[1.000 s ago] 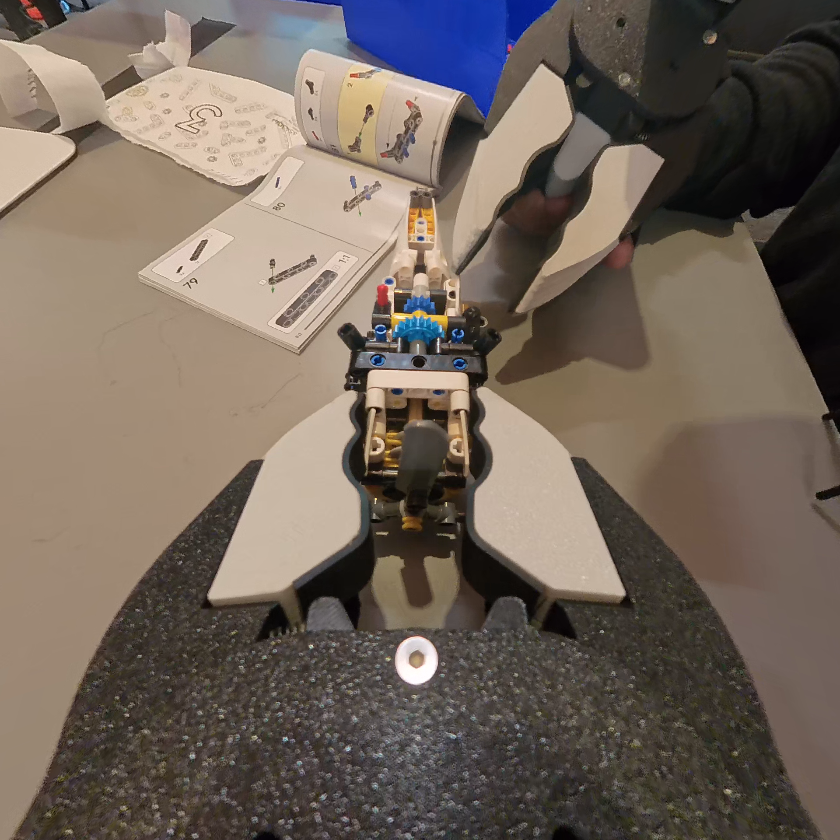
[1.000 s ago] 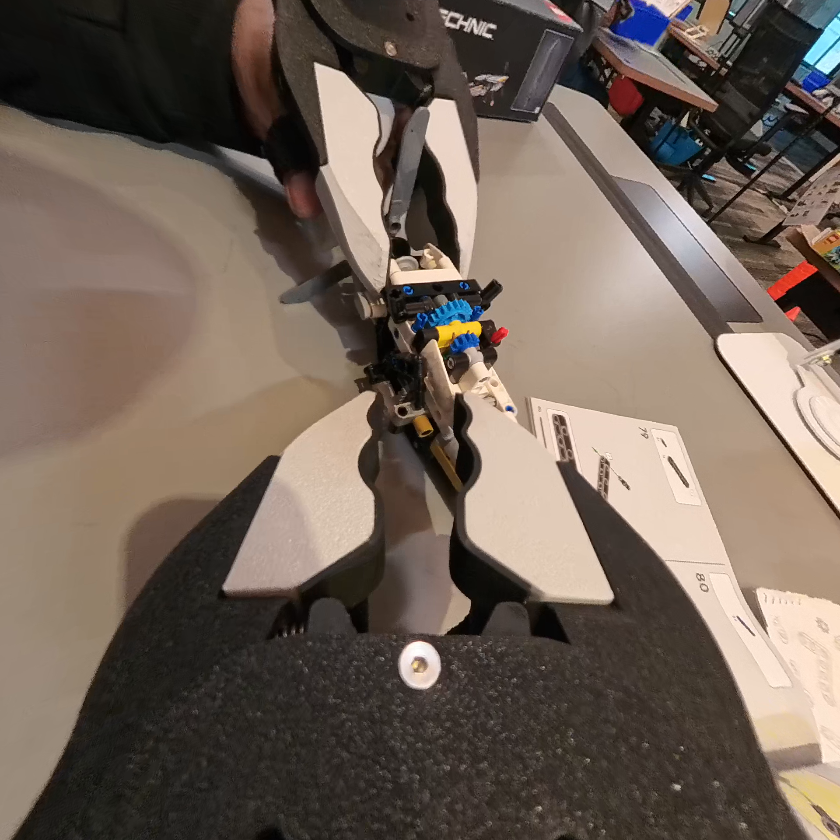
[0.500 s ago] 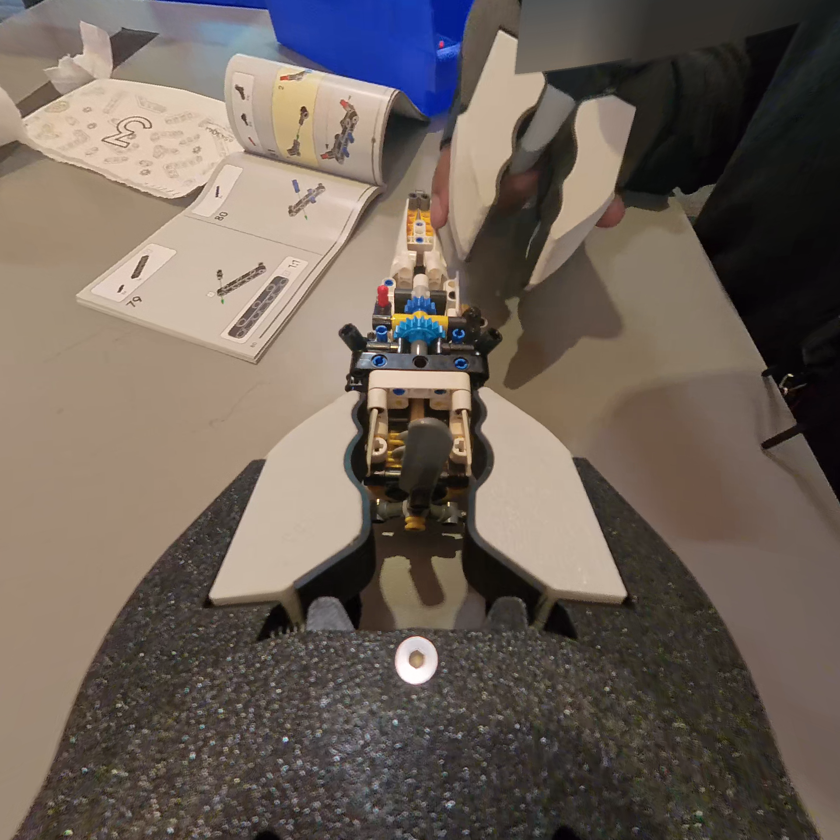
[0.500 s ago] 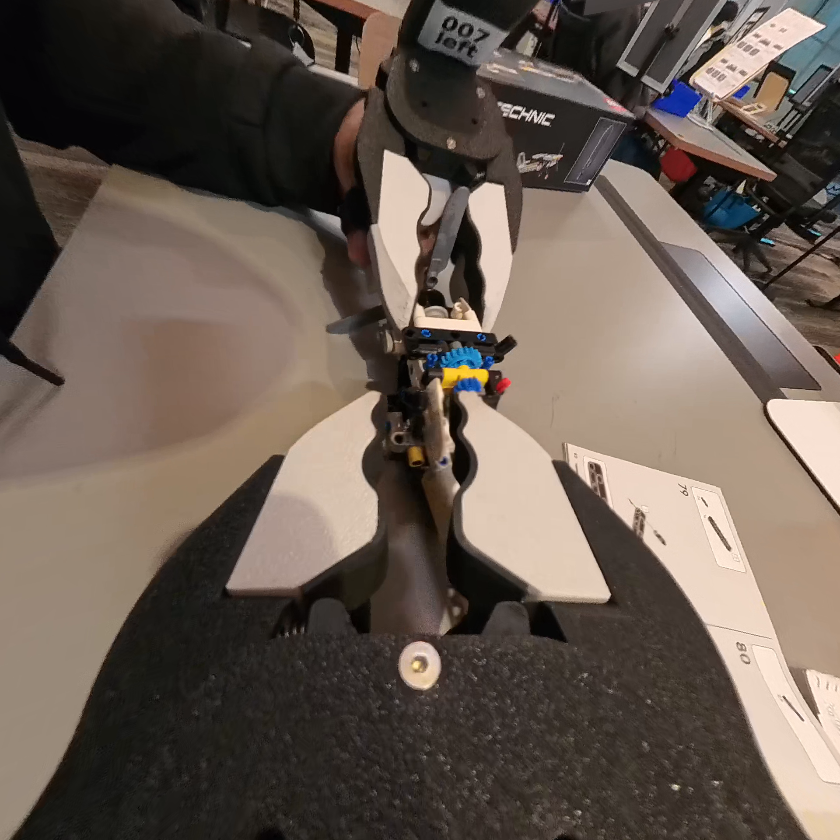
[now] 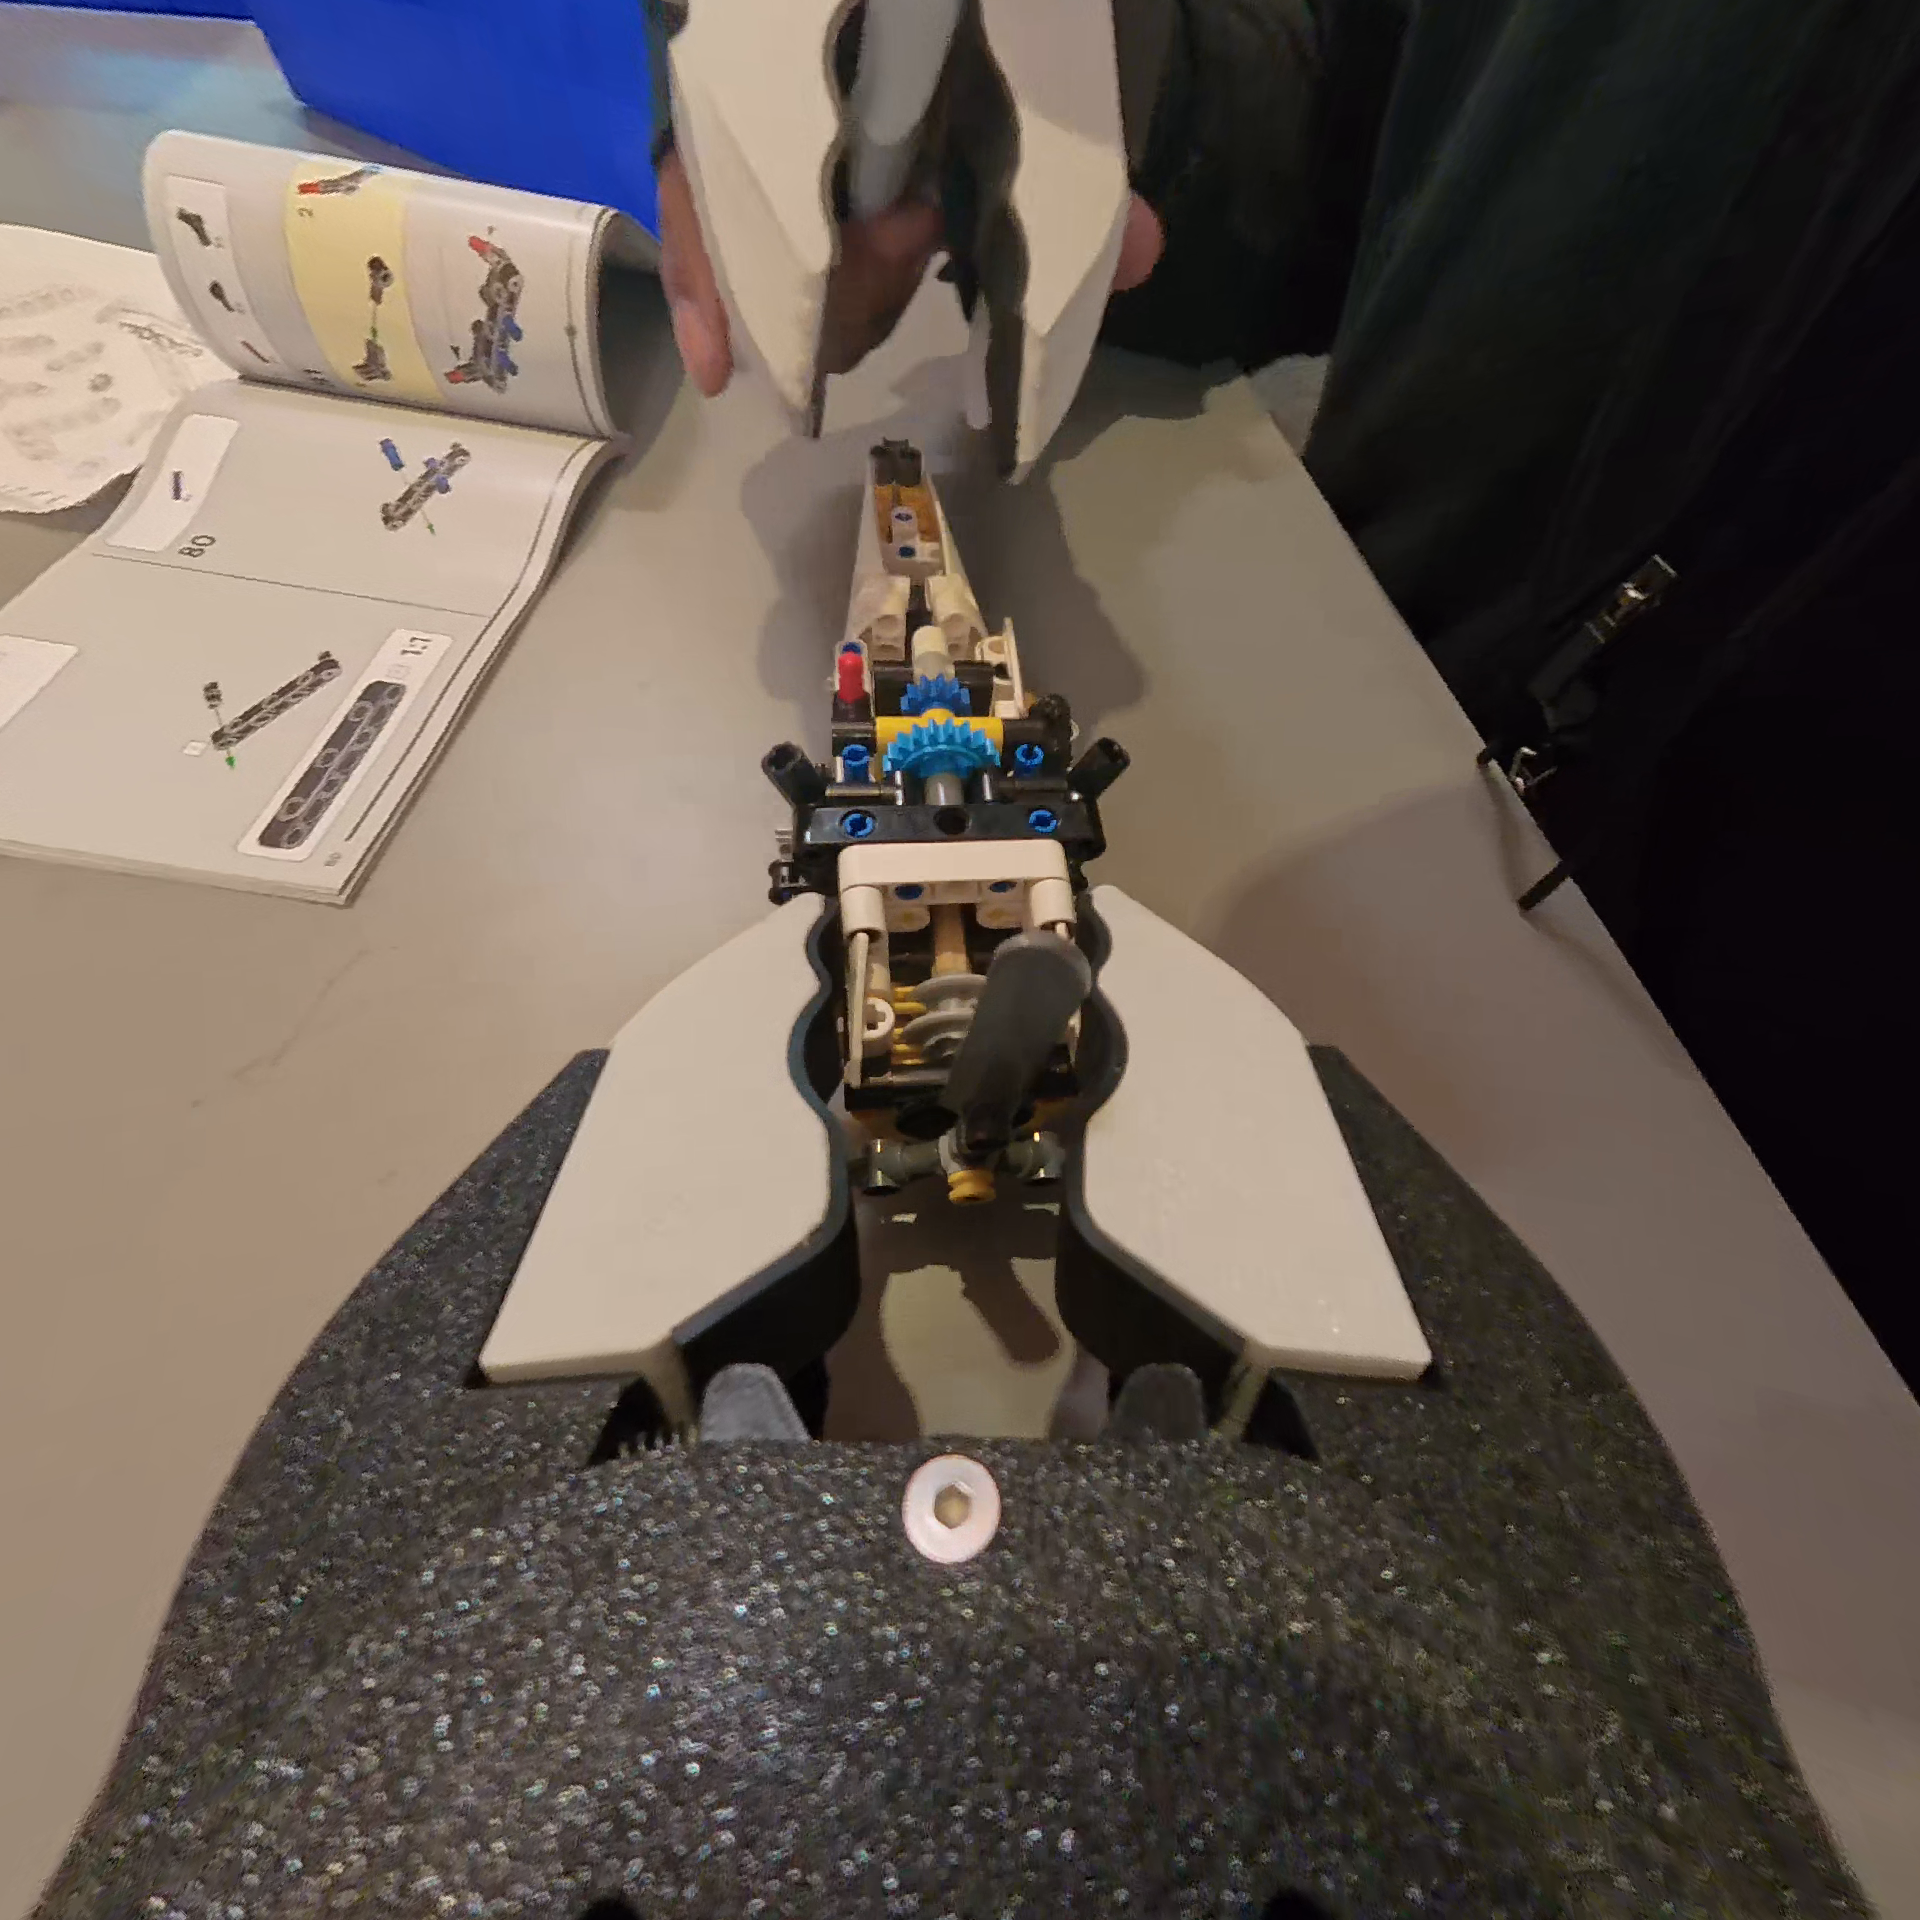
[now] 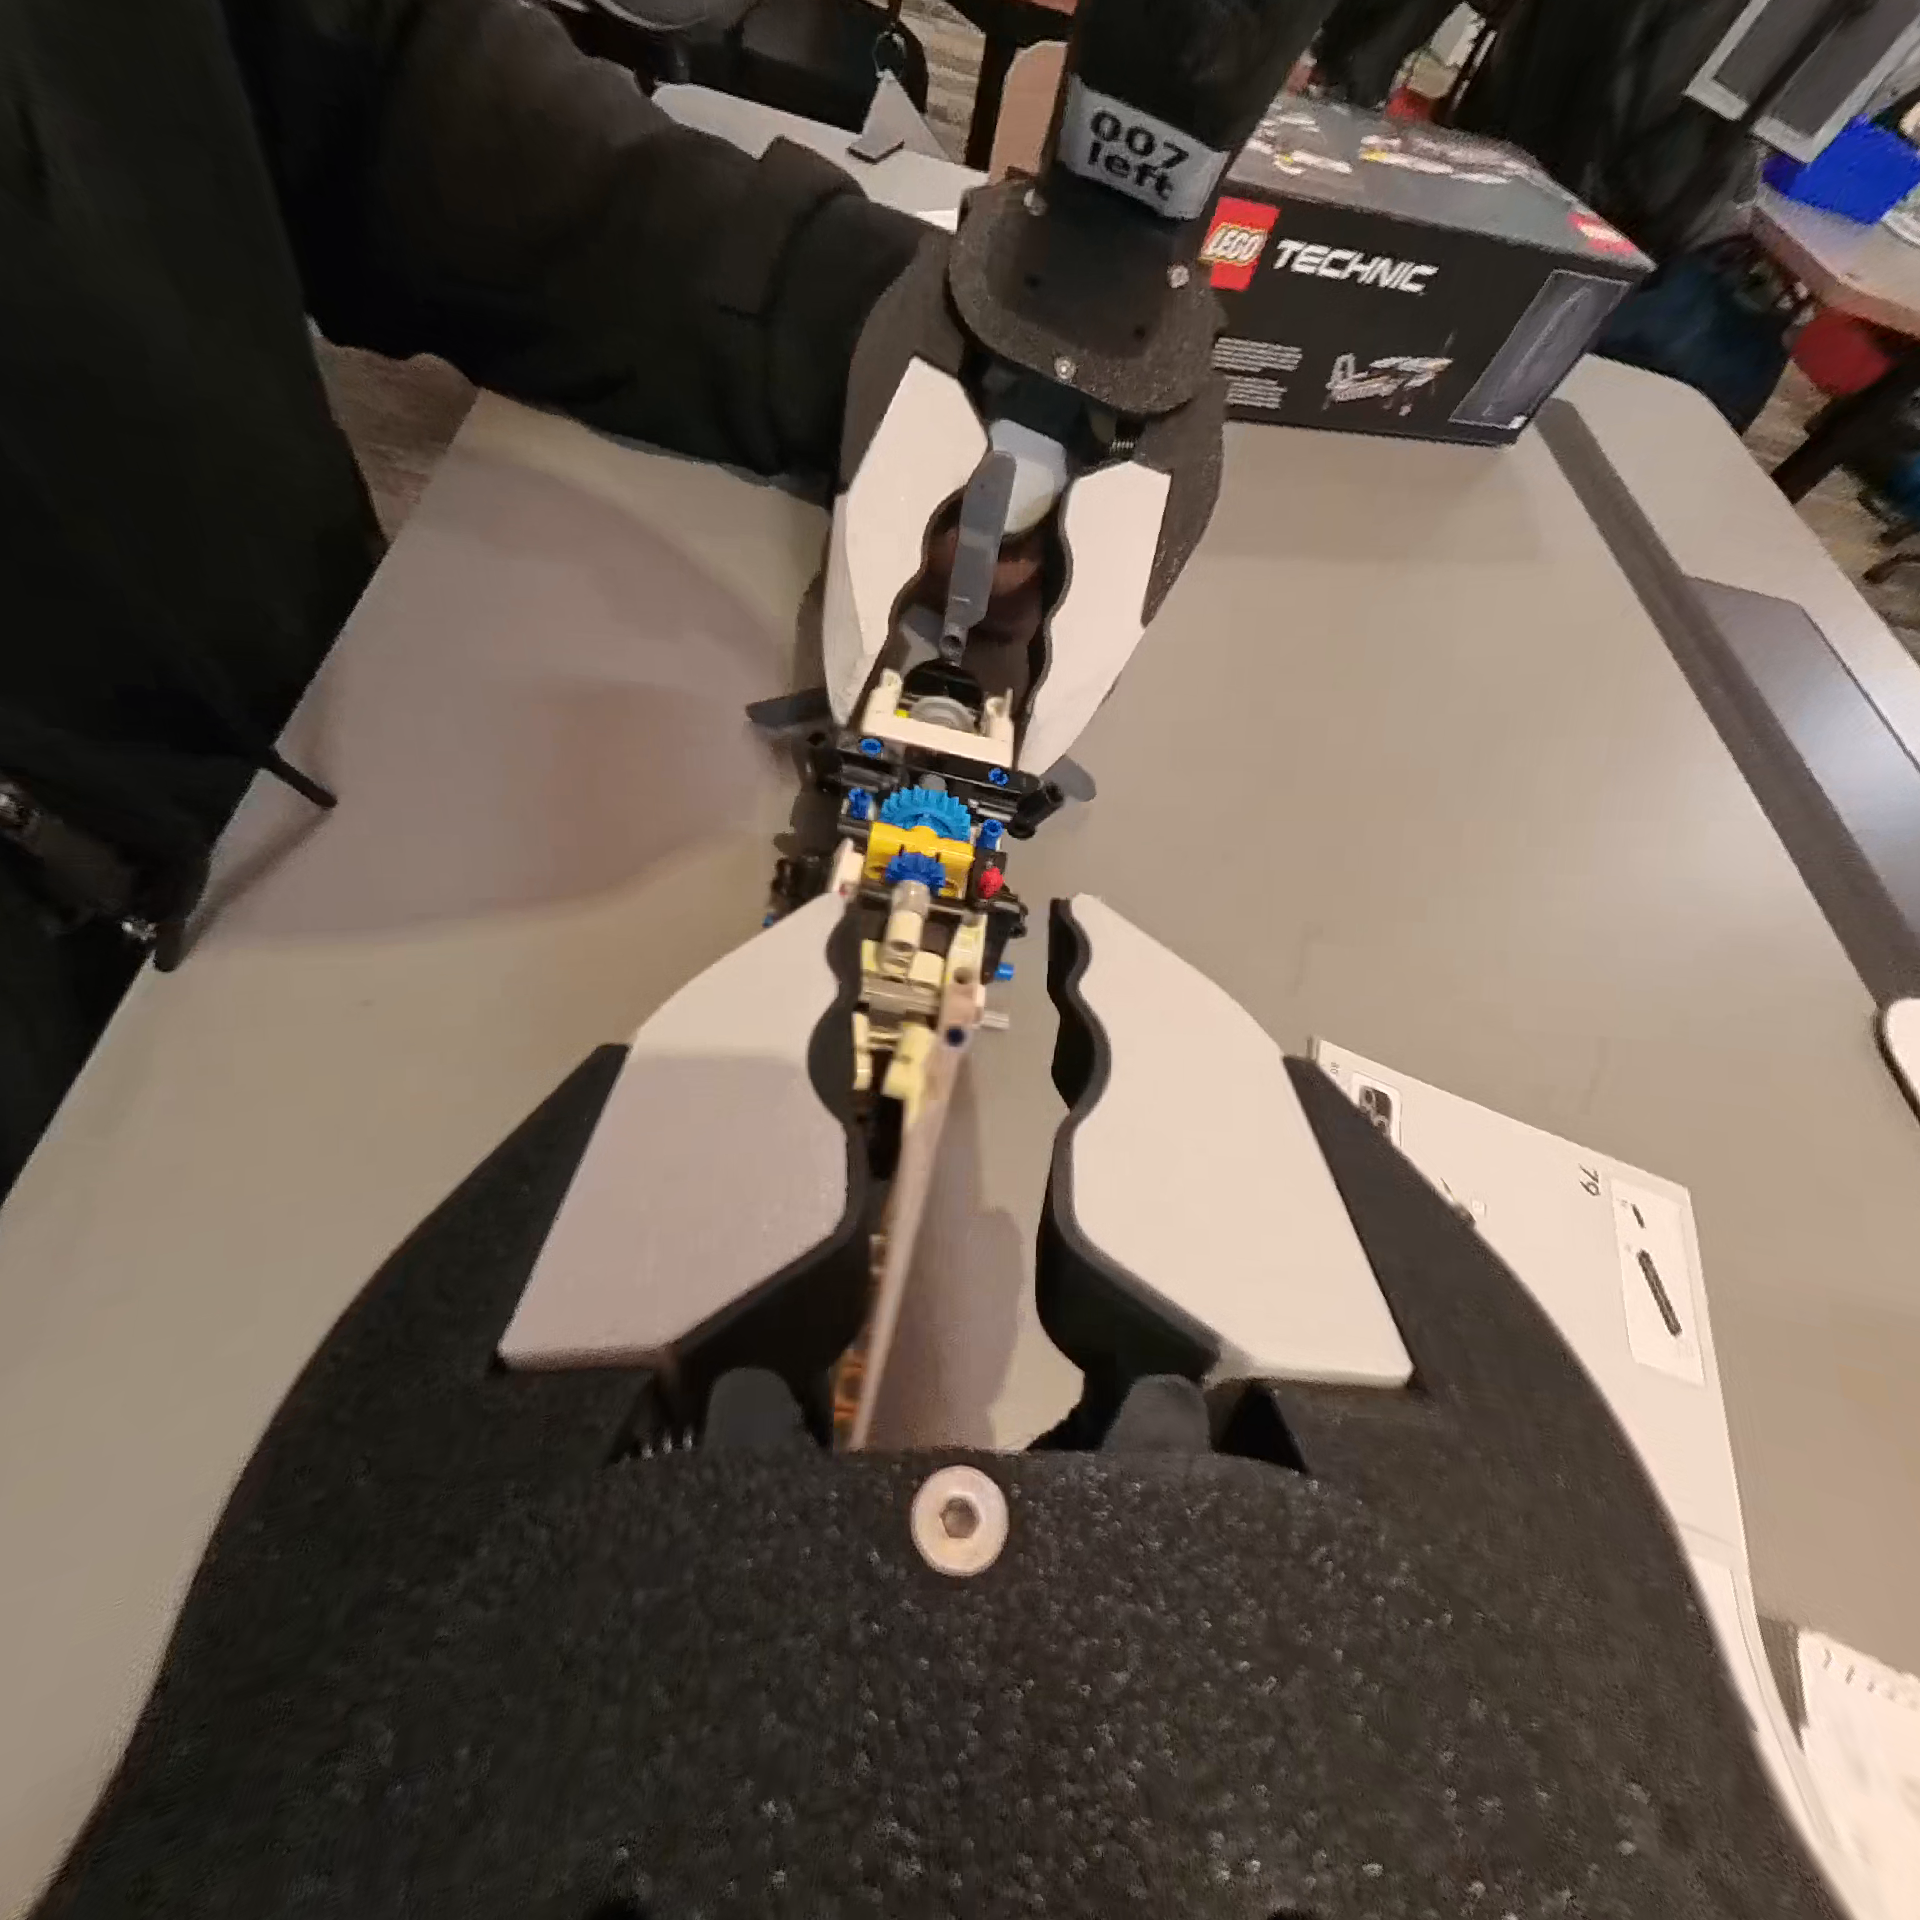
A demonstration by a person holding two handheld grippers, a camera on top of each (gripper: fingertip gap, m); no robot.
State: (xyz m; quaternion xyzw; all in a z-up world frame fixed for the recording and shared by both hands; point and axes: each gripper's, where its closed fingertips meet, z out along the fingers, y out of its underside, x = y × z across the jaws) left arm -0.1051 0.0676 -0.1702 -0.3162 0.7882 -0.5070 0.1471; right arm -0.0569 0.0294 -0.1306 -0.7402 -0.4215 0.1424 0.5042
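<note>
Grey tabletop [image 5: 312, 1091] filled both wrist views, with a long toy-brick model [image 5: 951, 790] lying along it between the two grippers. Nearest the left camera, the left gripper [image 5: 958, 997] was clamped on the model's wide white-and-black end, a pad pressed to each flank, with a dark grey lever [image 5: 1013, 1029] sticking up between the fingers. Past the fingertips sat the blue gears [image 5: 935, 743] and a red pin [image 5: 849, 670], then the narrow tail. An open instruction booklet [image 5: 312, 582] lay to the left, with a blue bin [image 5: 457, 94] behind it. In the right wrist view, the right gripper [image 6: 940, 935] straddled the tail with its jaws apart: the left finger [image 6: 727, 1091] lay against the model, while a clear gap separated it from the right finger [image 6: 1195, 1122]. Beyond the left gripper stood a black set box [image 6: 1403, 332].
</note>
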